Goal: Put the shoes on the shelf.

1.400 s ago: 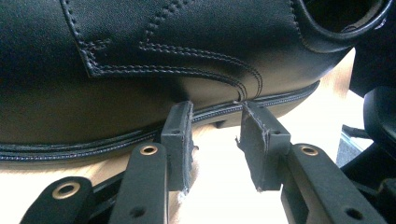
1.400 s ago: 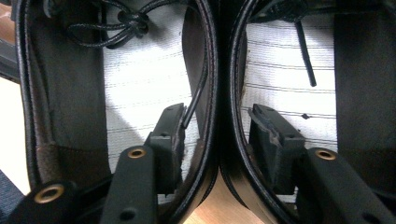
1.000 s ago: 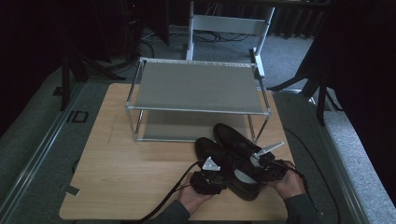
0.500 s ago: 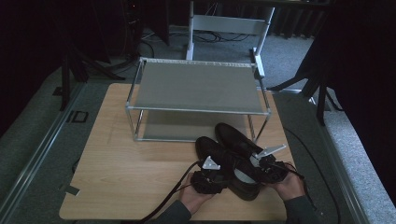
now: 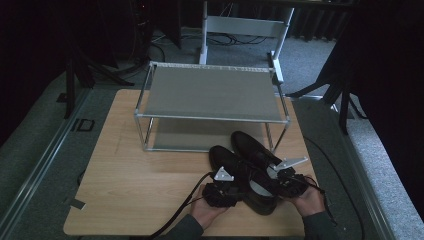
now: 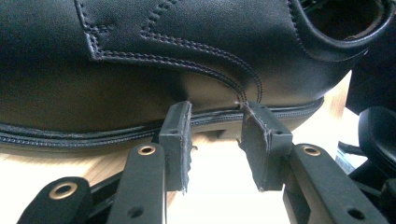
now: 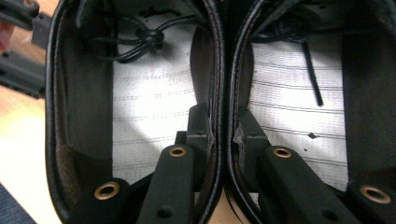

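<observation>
Wooden surface [image 5: 130, 185] carrying a two-tier metal shoe rack [image 5: 212, 95] at its far half, lower shelf open toward 6 o'clock. Just in front of the rack's right end, a pair of black leather shoes [image 5: 250, 165] lying side by side and touching, long axis running from heels at about 5 o'clock to toes at about 11 o'clock, toes nearest the rack. Right gripper [image 7: 222, 133] at the heel end, jaws one inside each shoe, pinching the two adjoining inner walls together. Left gripper [image 6: 219, 126] at the outer flank of the left shoe [image 6: 140, 56], jaws part spread, tips against the sole seam, gripping nothing. Probably a lift next, then onward toward 11 o'clock onto a shelf.
</observation>
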`<state>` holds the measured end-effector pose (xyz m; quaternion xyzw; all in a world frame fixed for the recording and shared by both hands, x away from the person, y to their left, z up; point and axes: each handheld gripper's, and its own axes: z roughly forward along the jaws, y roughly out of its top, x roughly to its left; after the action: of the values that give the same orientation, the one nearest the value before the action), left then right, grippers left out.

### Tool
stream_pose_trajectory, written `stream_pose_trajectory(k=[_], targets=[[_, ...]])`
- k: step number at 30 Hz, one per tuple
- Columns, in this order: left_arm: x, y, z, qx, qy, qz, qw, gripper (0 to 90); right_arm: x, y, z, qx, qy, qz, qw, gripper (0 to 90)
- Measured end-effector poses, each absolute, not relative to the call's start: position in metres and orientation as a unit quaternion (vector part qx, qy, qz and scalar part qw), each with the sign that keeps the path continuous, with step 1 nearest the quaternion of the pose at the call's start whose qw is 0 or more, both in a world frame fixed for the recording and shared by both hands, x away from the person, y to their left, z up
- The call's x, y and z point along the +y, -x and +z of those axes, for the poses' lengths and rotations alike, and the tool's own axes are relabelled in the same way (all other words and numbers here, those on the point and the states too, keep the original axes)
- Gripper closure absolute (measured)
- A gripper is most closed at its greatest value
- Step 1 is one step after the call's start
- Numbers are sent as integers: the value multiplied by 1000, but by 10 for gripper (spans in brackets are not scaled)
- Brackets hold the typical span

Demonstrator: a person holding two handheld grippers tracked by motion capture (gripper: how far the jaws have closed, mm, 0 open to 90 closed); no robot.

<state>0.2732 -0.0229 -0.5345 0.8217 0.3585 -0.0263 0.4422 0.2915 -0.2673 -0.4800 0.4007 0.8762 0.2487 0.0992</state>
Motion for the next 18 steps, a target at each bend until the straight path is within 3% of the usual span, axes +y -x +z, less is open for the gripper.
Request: stream_pose_trajectory(k=[18], targets=[[1, -286, -529, 394, -801, -2, 451, 628, -244, -311, -477, 869, -399, 274, 99, 797]])
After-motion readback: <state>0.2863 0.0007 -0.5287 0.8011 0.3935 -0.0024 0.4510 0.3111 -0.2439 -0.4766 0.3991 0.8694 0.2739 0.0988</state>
